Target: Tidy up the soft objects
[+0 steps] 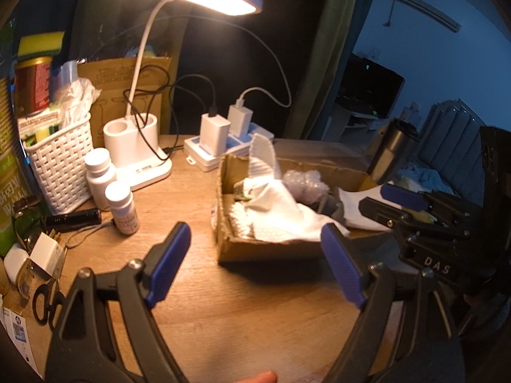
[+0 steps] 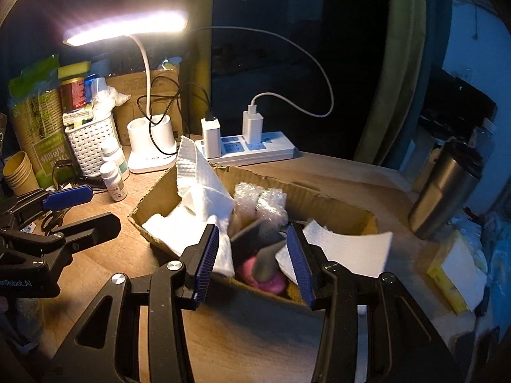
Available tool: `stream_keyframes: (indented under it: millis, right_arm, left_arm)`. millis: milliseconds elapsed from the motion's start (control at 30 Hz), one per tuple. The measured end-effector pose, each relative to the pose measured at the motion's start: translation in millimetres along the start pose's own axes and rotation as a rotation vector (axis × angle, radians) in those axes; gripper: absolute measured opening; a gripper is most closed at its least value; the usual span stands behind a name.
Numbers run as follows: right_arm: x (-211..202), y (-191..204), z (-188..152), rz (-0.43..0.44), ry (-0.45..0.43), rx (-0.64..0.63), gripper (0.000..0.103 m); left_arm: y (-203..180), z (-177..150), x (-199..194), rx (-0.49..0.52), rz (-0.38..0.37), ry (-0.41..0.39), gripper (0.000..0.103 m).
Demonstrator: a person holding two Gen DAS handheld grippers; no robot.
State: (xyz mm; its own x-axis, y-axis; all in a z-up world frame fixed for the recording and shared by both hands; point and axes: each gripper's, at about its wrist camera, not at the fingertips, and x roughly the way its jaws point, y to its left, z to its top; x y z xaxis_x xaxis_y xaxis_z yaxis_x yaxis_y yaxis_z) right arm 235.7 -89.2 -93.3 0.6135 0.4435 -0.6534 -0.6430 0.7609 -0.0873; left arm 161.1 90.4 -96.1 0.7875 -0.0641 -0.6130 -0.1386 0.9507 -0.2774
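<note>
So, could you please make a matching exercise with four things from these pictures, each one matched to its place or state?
Things:
1. bubble wrap
2. steel tumbler
3. desk lamp
4. white basket

Places or states:
A. switched on
B. inside the cardboard box
C. on the table's left side, stuffed with items
D. tilted, right of the box

Pairs: 1-B, 2-D, 3-A, 4-C
</note>
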Motion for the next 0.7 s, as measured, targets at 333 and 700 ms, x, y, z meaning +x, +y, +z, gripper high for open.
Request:
stream_keyframes:
  millis: [333,700]
  right_arm:
    - [-39,-9,-15,-0.021,-0.043,0.027,0.047]
    - [-81,-13,-33,-0.040,-0.086,0.046,0.047]
  left_arm:
    - [-25,-6,-25,0.043,-0.012,-0.035,0.085]
    - [-50,-17,-54,0.084,-0.027,-0.069,0.085]
